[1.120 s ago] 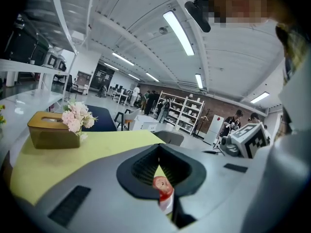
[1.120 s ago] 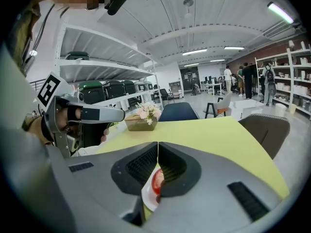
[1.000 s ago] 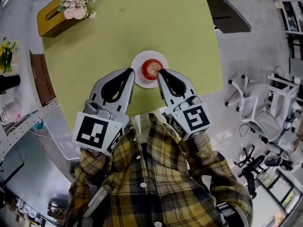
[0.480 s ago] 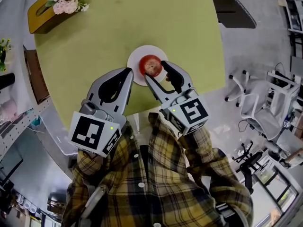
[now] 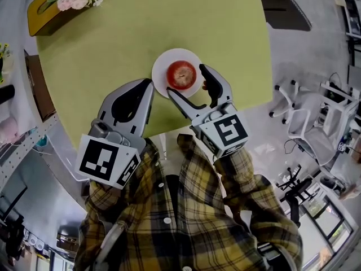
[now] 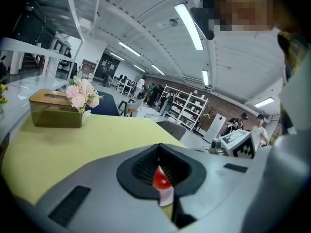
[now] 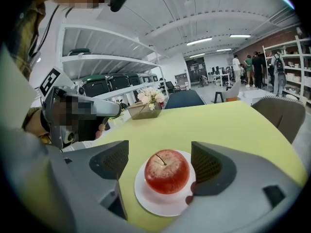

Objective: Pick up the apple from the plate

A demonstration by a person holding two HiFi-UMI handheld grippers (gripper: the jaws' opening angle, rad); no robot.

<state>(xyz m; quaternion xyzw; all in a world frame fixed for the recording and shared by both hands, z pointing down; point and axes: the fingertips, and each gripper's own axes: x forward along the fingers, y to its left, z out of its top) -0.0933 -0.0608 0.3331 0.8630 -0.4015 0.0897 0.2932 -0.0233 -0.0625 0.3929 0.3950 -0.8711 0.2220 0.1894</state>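
Yellow-green table (image 5: 141, 38), grey floor (image 5: 299, 55), white office chairs (image 5: 307, 131), ceiling strip lights (image 6: 189, 25)

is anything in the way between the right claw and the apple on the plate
Nothing visible stands in the way. The right claw looks straight at the apple on its white plate, with only bare green table around. Its jaws are opening, one on each side of the apple, and neither presses on it.
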